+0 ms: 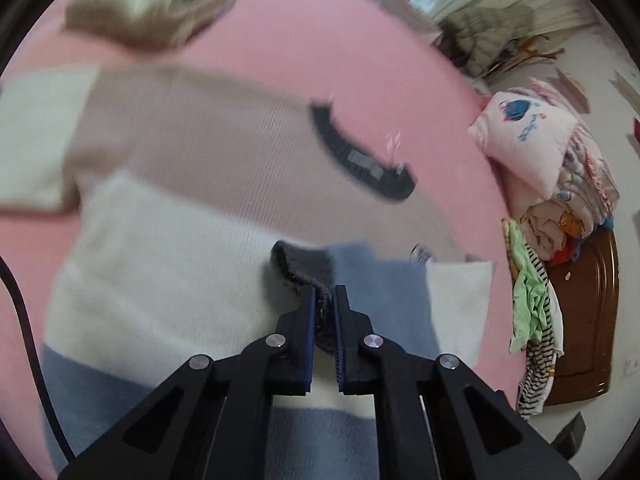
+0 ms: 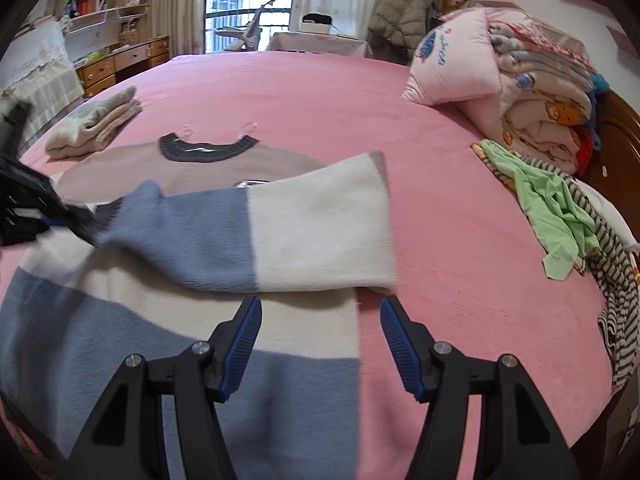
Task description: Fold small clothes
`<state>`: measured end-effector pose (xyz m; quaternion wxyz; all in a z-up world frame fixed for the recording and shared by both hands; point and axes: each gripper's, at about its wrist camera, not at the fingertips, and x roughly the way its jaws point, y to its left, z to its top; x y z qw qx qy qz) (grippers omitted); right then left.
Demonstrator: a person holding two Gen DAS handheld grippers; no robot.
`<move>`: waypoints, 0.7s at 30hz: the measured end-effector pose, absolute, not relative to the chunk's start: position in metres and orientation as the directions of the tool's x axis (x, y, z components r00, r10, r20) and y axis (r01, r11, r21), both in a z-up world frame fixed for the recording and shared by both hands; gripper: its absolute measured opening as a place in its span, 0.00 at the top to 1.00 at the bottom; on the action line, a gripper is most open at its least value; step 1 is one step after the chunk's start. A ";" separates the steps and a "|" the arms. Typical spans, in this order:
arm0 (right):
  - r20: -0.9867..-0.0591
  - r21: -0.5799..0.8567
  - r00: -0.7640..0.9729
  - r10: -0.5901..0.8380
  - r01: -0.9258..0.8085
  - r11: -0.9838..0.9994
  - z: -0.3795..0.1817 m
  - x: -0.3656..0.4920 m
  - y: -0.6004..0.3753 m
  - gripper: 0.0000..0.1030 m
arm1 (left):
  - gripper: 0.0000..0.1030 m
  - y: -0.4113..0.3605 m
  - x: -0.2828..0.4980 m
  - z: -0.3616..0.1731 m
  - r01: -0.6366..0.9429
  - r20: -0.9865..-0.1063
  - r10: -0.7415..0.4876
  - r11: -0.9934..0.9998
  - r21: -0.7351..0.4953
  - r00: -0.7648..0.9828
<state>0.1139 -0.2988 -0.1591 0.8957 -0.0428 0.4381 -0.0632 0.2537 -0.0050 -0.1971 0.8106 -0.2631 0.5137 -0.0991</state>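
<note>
While my left gripper (image 1: 323,300) pinches the sleeve's dark cuff (image 1: 298,266), the sleeve (image 2: 256,236) stretches rightward across the sweater (image 2: 120,320), nearer my open, empty right gripper (image 2: 320,320).

— What have you got laid out there?

— You have a knit sweater (image 2: 224,168) lying flat on the pink bed, neck at the far end. It runs in bands: beige at the top, cream in the middle, grey-blue at the near hem, with a dark grey ribbed collar (image 2: 208,147).

— And the sleeve?

— Your right-side sleeve (image 2: 280,236) is folded across the body toward the left, cream near the shoulder, blue further along. Its dark grey cuff (image 1: 304,268) is lifted off the body at the left end.

— Anything already done?

— A folded garment (image 2: 94,122) sits at the far left.
</note>
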 end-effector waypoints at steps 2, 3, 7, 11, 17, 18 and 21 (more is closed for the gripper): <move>-0.788 -0.128 0.594 -0.161 0.098 0.987 -0.164 0.121 -0.310 0.40 | 0.96 -0.007 0.256 -0.169 -0.068 -0.746 -0.430 0.843 -0.533 0.509; -0.794 -0.128 0.584 -0.169 0.112 0.985 -0.167 0.125 -0.317 0.40 | 0.97 -0.008 0.258 -0.157 -0.049 -0.729 -0.429 0.845 -0.533 0.533; -0.807 -0.113 0.562 -0.182 0.156 0.981 -0.173 0.134 -0.335 0.40 | 0.97 -0.016 0.264 -0.124 0.020 -0.688 -0.431 0.855 -0.519 0.583; -0.808 -0.101 0.561 -0.179 0.168 0.981 -0.176 0.133 -0.339 0.40 | 0.97 -0.017 0.268 -0.134 0.013 -0.721 -0.456 0.849 -0.528 0.522; -0.810 -0.116 0.558 -0.178 0.146 0.983 -0.179 0.128 -0.333 0.40 | 0.80 -0.010 0.261 -0.196 -0.073 -0.807 -0.477 0.844 -0.531 0.348; -0.808 -0.123 0.560 -0.181 0.139 0.983 -0.179 0.127 -0.331 0.40 | 0.75 -0.011 0.257 -0.206 -0.082 -0.822 -0.467 0.852 -0.516 0.326; -0.804 -0.132 0.566 -0.182 0.129 0.983 -0.179 0.126 -0.328 0.40 | 0.61 -0.011 0.247 -0.227 -0.106 -0.854 -0.440 0.870 -0.482 0.277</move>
